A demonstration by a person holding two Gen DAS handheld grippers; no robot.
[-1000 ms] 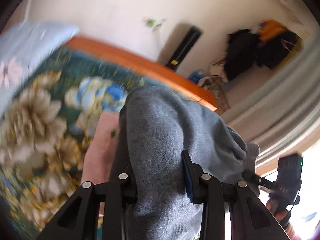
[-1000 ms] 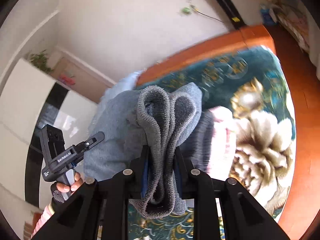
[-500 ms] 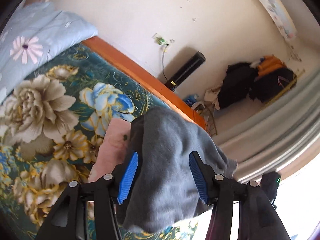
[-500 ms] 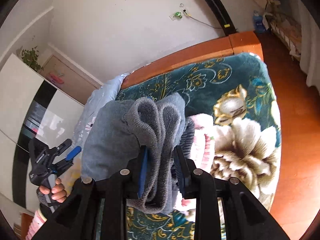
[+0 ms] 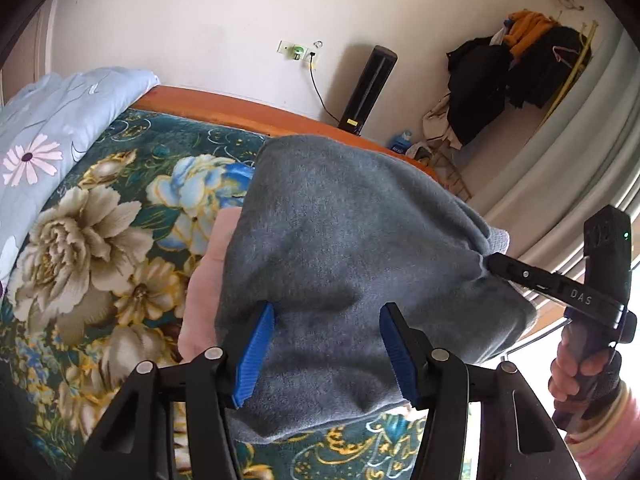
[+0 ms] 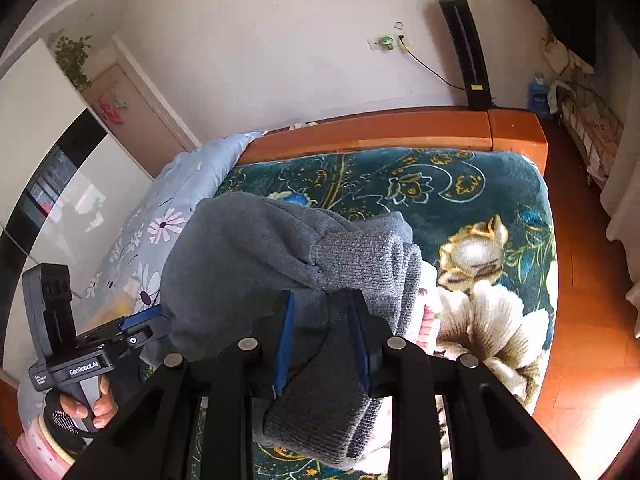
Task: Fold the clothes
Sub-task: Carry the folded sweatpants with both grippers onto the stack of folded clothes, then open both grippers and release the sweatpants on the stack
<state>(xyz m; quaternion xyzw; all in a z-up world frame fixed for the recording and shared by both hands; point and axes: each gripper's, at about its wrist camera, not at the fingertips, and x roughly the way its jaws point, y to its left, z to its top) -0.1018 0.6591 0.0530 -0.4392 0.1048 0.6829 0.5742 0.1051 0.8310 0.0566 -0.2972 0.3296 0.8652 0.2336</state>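
Note:
A grey fleece garment [image 5: 340,264] lies folded on a pink folded garment [image 5: 208,280] on the floral bed cover. My left gripper [image 5: 326,354] is open, its blue pads on either side of the grey cloth without pinching it. In the right wrist view my right gripper [image 6: 322,344] has its jaws a little apart around the grey ribbed cuff [image 6: 360,264]; the cloth sits loose between the pads. The right gripper also shows in the left wrist view [image 5: 560,288] at the garment's far edge, and the left gripper in the right wrist view [image 6: 132,326].
The teal floral bed cover [image 6: 460,184] spreads over an orange wooden bed frame [image 6: 400,128]. A light blue flowered quilt [image 5: 48,120] lies at the bed's left. A black tower fan [image 5: 368,84] and a pile of dark clothes [image 5: 516,80] stand by the wall.
Both grippers let go of the grey garment: the left opened first, then the right's jaws parted. The garment dropped onto the pink one and both grippers drew back a little.

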